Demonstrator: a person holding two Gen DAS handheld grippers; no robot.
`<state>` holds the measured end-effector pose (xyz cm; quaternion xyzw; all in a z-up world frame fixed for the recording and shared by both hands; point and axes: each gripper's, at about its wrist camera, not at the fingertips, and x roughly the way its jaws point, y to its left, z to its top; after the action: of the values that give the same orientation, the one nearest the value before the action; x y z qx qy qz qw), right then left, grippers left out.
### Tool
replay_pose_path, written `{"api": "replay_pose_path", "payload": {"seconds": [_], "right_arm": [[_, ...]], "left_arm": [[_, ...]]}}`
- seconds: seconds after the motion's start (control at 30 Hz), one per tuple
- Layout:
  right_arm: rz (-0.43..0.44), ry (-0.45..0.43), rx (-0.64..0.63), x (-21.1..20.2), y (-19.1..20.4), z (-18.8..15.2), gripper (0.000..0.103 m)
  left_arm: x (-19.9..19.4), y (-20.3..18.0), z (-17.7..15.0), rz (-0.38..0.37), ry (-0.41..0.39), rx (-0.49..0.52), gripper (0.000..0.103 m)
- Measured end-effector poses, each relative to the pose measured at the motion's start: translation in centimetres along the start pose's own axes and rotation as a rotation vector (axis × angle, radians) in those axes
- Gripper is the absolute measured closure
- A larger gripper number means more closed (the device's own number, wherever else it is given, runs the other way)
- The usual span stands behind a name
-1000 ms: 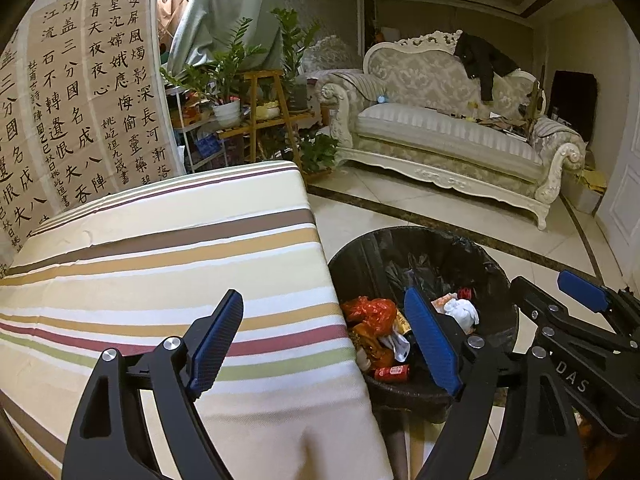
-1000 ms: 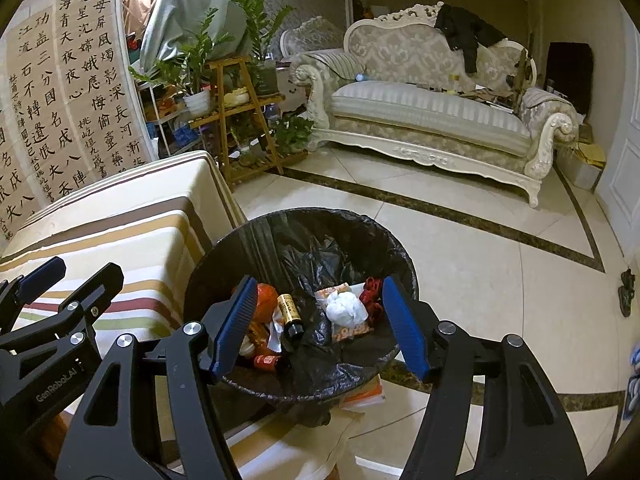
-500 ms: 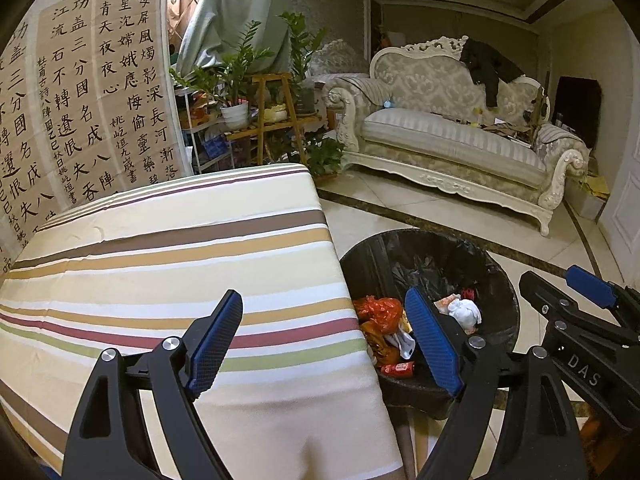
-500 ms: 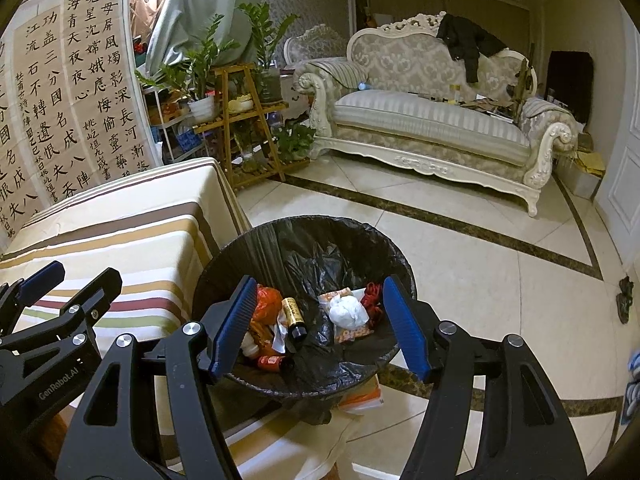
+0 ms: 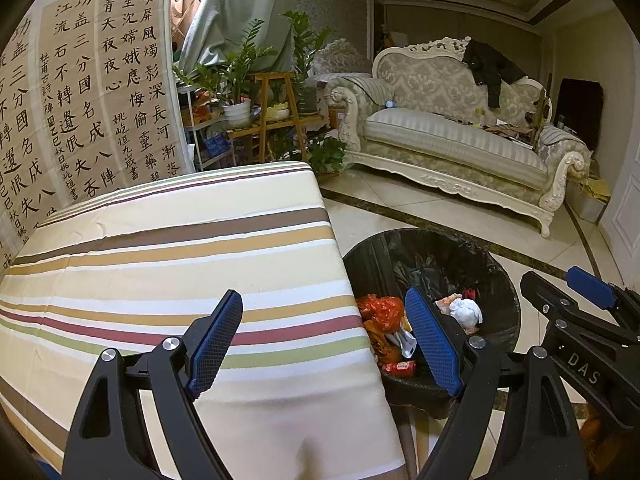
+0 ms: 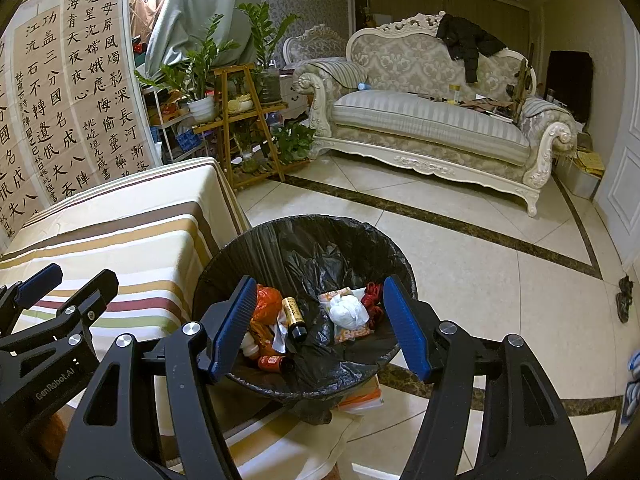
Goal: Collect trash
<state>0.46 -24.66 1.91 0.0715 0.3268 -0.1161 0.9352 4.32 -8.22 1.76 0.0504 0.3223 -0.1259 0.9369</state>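
Observation:
A black-lined trash bin (image 6: 304, 236) stands on the floor beside the striped table (image 5: 168, 248); it also shows in the left wrist view (image 5: 436, 248). Inside lie an orange bag (image 6: 267, 300), a small brown bottle (image 6: 294, 314), a white crumpled tissue (image 6: 349, 311), a red cord and a red can (image 6: 272, 362). My right gripper (image 6: 320, 330) is open and empty above the bin's near rim. My left gripper (image 5: 324, 344) is open and empty over the table's right edge.
The table (image 6: 120, 232) wears a striped cloth. An ornate sofa (image 6: 432, 120) stands across the tiled floor. A wooden plant stand (image 6: 244, 120) with potted plants and a calligraphy screen (image 5: 80, 100) stand behind the table.
Both grippers have drawn back and up a little, so the table and bin look slightly further away. Both stay open and empty.

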Motion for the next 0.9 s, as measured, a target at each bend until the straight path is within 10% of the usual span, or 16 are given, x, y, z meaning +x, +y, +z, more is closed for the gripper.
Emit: {"api": "replay_pose_path", "payload": {"seconds": [0.9], "right_arm": [[-0.001, 0.001, -0.002, 0.0, -0.09, 0.03, 0.039]], "left_arm": [[-0.06, 0.1, -0.05, -0.001, 0.003, -0.002, 0.022]]}}
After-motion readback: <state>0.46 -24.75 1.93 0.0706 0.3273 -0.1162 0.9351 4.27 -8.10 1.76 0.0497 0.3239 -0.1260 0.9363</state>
